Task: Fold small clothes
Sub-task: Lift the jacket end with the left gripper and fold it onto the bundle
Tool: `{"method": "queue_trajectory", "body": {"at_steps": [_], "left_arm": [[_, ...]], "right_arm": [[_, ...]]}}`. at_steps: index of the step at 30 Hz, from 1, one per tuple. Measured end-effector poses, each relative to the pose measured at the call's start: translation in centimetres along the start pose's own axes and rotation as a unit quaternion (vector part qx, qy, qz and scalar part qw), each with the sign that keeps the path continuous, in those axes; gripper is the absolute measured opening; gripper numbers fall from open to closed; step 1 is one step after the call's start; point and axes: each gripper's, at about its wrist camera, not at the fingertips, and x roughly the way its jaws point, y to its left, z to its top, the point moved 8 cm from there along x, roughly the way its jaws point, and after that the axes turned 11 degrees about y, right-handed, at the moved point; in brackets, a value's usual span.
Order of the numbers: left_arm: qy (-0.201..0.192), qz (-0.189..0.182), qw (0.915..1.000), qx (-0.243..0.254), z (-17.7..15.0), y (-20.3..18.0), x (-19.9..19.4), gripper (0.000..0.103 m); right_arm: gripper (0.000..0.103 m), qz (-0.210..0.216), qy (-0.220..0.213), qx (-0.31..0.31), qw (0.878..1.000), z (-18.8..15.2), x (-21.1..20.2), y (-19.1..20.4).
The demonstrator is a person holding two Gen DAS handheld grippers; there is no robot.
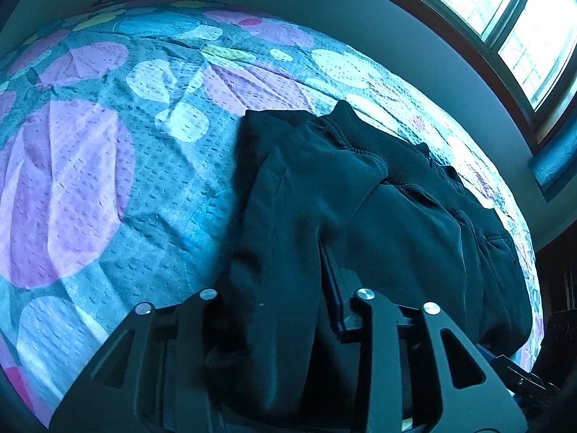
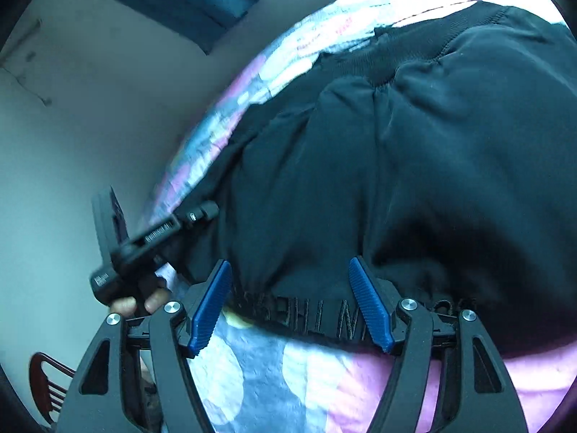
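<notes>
The black shorts (image 2: 414, 166) lie on the bed (image 1: 90, 180), lettered waistband between the right gripper (image 2: 292, 306)'s wide, empty jaws, while the left gripper (image 1: 285, 288) pinches a bunched leg fold at their other side

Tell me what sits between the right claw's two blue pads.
Only the lettered hem of the black garment over the bedspread, seen in the right wrist view; the pads stand apart, untouching.

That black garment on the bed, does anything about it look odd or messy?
Yes. The black garment lies bunched on the bedspread, one part doubled over unevenly, ribbed cuffs askew. The left gripper pinches a fold; the right gripper stands open at the lettered waistband.
</notes>
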Motion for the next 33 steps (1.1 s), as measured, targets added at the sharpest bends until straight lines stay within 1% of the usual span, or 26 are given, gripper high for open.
{"method": "queue_trajectory", "body": {"at_steps": [3,5,8,11,14,16,19,20,21,22,24,26,28,29,33], "left_arm": [[-0.014,0.003,0.9999,0.002,0.3,-0.3,-1.1,0.016],[-0.028,0.01,0.9995,0.014,0.7,-1.2,-2.3,0.013],[-0.054,0.011,0.998,0.031,1.4,-3.3,-4.6,0.011],[-0.08,0.022,0.994,0.071,1.9,-6.7,-6.9,0.01],[-0.099,0.034,0.9874,0.118,2.1,-10.9,-8.8,0.01],[-0.111,0.029,0.9832,0.142,2.0,-13.9,-9.9,0.01],[-0.126,0.022,0.9749,0.182,1.5,-19.1,-10.7,0.01],[-0.129,0.023,0.972,0.195,1.3,-20.8,-10.5,0.01],[-0.131,0.022,0.9689,0.209,0.8,-22.6,-10.3,0.01],[-0.131,0.021,0.9664,0.22,0.3,-24.0,-10.1,0.01],[-0.132,0.019,0.9602,0.246,-0.9,-27.0,-9.3,0.01],[-0.123,0.017,0.9542,0.272,-2.4,-30.2,-7.8,0.01],[-0.113,0.021,0.9491,0.293,-3.8,-32.4,-5.9,0.01],[-0.108,0.025,0.947,0.301,-4.6,-33.4,-4.8,0.01],[-0.064,0.031,0.9461,0.316,-7.9,-36.2,0.1,0.01]], "right_arm": [[0.071,0.008,-0.003,-0.005,1.0,-0.2,-0.1,0.2],[0.071,0.012,-0.008,-0.007,1.0,-0.3,-0.2,0.1],[0.071,0.014,-0.02,-0.02,0.999,-0.7,-0.5,0.1],[0.071,0.013,-0.026,-0.023,0.999,-1.1,-0.7,0.4],[0.071,0.01,-0.032,-0.017,0.999,-1.6,-1.8,0.5],[0.071,0.006,-0.037,-0.013,0.999,-2.3,-3.2,0.1],[0.071,-0.001,-0.063,0.007,0.998,-2.7,-6.1,-1.4],[0.071,-0.007,-0.066,0.016,0.998,-2.3,-6.8,-1.8],[0.071,-0.003,-0.07,0.024,0.997,-2.0,-7.7,-2.2],[0.071,-0.002,-0.084,0.029,0.996,-1.7,-8.9,-2.5],[0.071,-0.028,-0.103,0.032,0.994,-1.3,-11.2,-3.8],[0.071,-0.055,-0.119,0.046,0.99,-1.3,-13.6,-6.0],[0.071,-0.063,-0.131,0.072,0.987,-1.4,-15.8,-8.4],[0.071,-0.063,-0.139,0.087,0.984,-1.6,-16.9,-9.6],[0.071,-0.068,-0.175,0.128,0.974,-2.0,-20.6,-13.5]]}}
